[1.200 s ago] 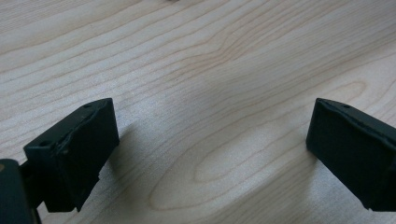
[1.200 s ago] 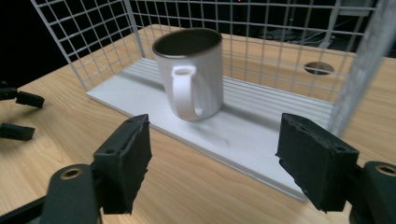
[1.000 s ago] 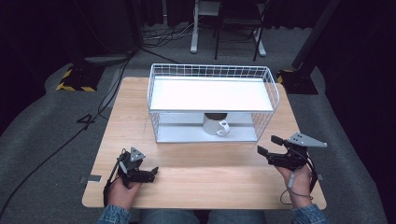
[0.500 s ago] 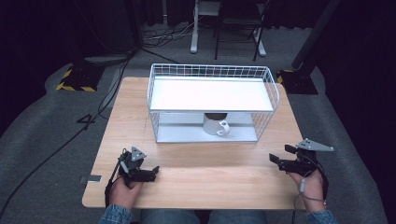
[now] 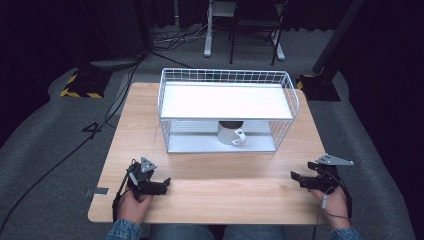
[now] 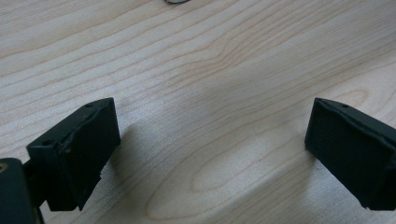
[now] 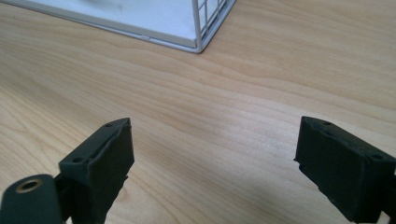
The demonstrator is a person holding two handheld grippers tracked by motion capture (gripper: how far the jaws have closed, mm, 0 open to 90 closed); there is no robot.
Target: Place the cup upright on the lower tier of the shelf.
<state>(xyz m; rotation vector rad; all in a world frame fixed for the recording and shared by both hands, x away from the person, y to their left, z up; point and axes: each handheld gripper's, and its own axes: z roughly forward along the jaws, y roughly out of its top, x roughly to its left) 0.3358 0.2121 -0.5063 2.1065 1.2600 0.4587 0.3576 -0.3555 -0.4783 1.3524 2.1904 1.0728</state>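
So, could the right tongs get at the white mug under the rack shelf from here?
Probably yes: the right tongs are open and empty, the mug sits at the rack's open front, and bare table lies between.

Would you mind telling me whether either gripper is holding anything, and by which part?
Nothing is held: the left gripper and right gripper both stand open over bare table.

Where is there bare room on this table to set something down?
The wood strip between the wire rack and the near edge, from left tool to right tool, is bare. So are the margins beside the rack. Under the shelf, a mug takes the middle.
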